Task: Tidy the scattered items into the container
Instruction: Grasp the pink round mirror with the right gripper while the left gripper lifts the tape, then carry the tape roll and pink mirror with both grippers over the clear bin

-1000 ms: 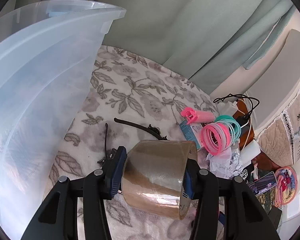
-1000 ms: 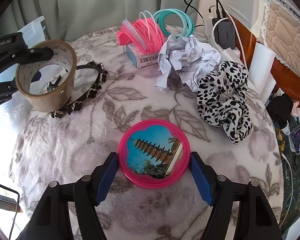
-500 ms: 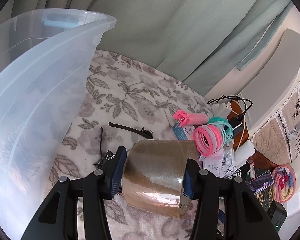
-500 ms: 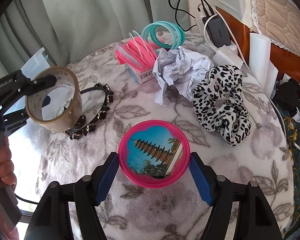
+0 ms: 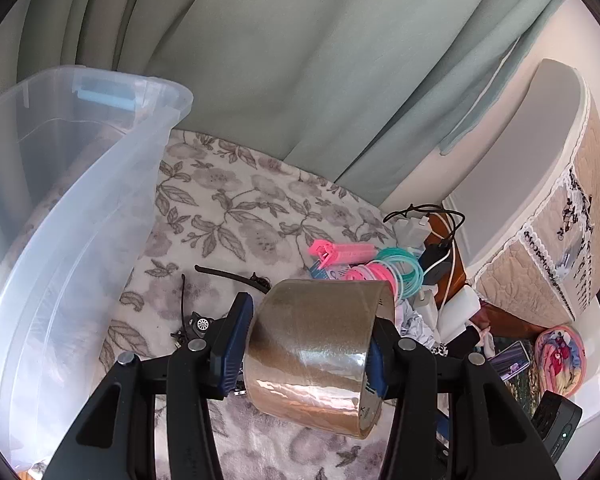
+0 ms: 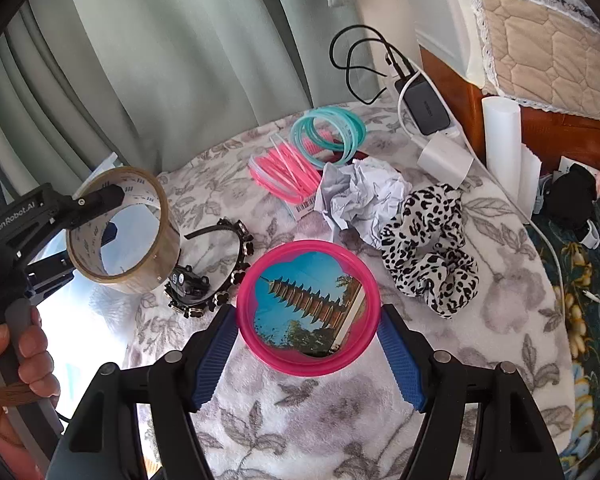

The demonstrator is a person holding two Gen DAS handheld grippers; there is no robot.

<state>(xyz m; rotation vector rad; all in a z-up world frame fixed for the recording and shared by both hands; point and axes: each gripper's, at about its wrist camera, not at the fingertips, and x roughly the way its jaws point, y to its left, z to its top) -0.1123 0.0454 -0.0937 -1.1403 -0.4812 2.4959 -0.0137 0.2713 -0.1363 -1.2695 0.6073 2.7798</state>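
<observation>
My left gripper (image 5: 312, 340) is shut on a roll of brown packing tape (image 5: 312, 364), held in the air beside the clear plastic bin (image 5: 60, 208) on the left. The right wrist view shows this tape roll (image 6: 124, 228) off to the left, above the floral blanket. Over the blanket's middle, my right gripper (image 6: 306, 320) is shut on a round pink-rimmed disc with a pagoda picture (image 6: 308, 308).
On the blanket lie a black flowered headband (image 6: 240, 244), a small black toy (image 6: 188, 280), pink bangles (image 6: 284, 172), teal bangles (image 6: 328, 136), crumpled paper (image 6: 360, 196) and a leopard scrunchie (image 6: 428, 240). Chargers and cables (image 6: 420, 104) sit at the far right edge.
Both grippers have risen. The tape roll is higher, with the bin's rim now lower in the left view. The pink disc has been lifted off the blanket.
</observation>
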